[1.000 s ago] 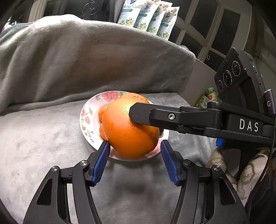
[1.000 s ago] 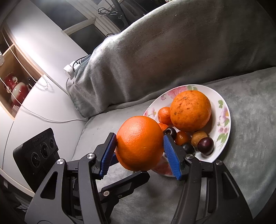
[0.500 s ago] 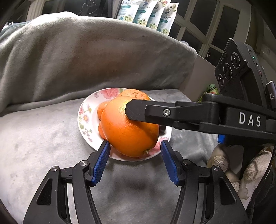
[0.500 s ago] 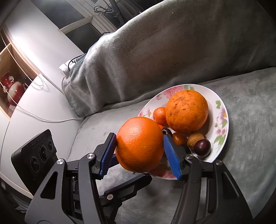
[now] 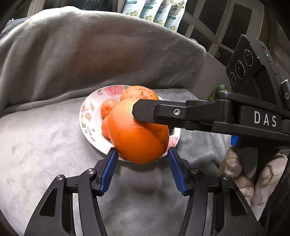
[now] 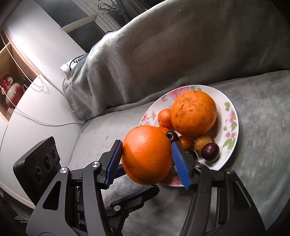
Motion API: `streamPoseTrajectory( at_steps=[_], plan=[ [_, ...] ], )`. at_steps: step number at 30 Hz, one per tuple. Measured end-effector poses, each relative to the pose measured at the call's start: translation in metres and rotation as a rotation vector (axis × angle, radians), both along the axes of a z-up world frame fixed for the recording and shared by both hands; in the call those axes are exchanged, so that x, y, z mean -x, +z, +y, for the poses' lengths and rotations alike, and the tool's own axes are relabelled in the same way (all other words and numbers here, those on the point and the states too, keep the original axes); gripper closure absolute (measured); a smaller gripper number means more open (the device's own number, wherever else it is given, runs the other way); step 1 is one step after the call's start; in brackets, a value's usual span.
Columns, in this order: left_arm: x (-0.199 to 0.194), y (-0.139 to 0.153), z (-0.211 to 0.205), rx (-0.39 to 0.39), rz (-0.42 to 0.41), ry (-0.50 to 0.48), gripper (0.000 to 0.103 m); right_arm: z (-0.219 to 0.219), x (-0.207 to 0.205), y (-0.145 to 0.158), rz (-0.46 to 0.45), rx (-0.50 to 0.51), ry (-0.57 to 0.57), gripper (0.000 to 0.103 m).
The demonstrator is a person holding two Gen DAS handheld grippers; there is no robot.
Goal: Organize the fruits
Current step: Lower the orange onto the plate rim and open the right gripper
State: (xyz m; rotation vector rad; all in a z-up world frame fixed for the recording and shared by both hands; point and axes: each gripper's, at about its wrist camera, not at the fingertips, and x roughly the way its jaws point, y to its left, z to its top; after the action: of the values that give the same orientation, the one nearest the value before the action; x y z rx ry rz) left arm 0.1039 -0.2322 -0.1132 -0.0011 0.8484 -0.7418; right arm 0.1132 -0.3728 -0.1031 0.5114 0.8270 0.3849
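Observation:
My right gripper (image 6: 146, 159) is shut on a large orange (image 6: 147, 155) and holds it above the near-left rim of a flowered plate (image 6: 233, 116). The plate holds another large orange (image 6: 194, 113), a small mandarin (image 6: 164, 118), a brown kiwi-like fruit (image 6: 203, 143), dark plums (image 6: 210, 151) and a small orange tomato-like fruit (image 6: 184, 142). My left gripper (image 5: 142, 169) is open and empty, its blue pads (image 5: 108, 170) just below and to either side of the held orange (image 5: 137, 134). The right gripper's finger (image 5: 163, 113) crosses that orange.
The plate (image 5: 88, 116) rests on a grey blanket-covered seat (image 5: 45, 145) with a grey-draped backrest (image 5: 90, 54) behind. A white table (image 6: 27, 101) with a cable and power strip (image 6: 68, 69) lies left of the seat. Packets (image 5: 154, 12) stand behind the backrest.
The right gripper has carried the orange a little nearer to me and lower over the plate's near rim. The left gripper has stayed open beneath it.

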Motion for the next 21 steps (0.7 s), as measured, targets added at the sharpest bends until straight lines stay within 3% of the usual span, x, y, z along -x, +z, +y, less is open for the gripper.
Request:
streamPoseTrajectory(
  at_steps=[21],
  plan=[
    [0.008,0.007,0.010,-0.011,-0.034,0.003,0.048,0.007,0.002,0.004,-0.013,0.054,0.001,0.044]
  ],
)
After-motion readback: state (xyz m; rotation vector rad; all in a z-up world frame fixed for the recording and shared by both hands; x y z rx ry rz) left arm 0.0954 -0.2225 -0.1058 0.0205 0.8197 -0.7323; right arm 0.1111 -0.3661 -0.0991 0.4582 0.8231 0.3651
